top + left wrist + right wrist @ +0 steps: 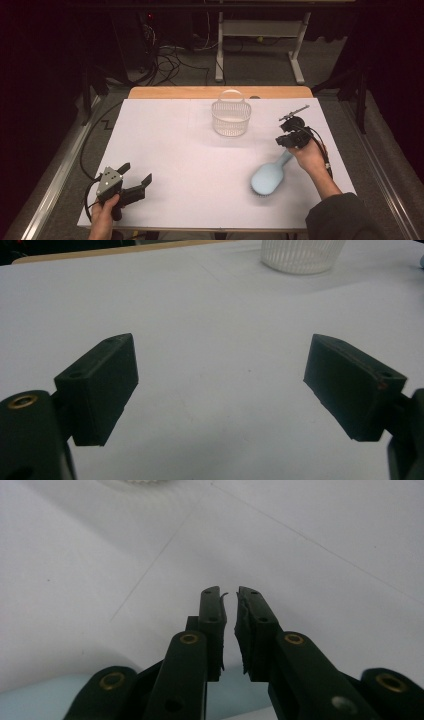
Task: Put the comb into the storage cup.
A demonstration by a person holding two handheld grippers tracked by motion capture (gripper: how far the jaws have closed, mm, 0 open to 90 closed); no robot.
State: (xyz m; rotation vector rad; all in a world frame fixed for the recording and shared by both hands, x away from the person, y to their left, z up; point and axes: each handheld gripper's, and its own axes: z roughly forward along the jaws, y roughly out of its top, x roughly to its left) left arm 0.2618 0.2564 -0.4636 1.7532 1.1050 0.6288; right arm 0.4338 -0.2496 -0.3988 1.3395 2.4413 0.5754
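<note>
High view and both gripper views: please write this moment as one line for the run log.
left gripper: open, nothing held | right gripper: shut on hairbrush handle | basket: upright, far middle of table

A white sheet covers the worktop (180, 150), leaving a strip of bare wood along the far edge at the upper middle of the frame. On the grey floor beyond it, at the top of the frame, stand the white legs of another table (260, 45), with a tangle of dark cables (165, 60) to their left. A metal rail (50, 175) runs along the lower left of the frame, and a matching one (385, 165) runs down the right side. The far background is dark.
</note>
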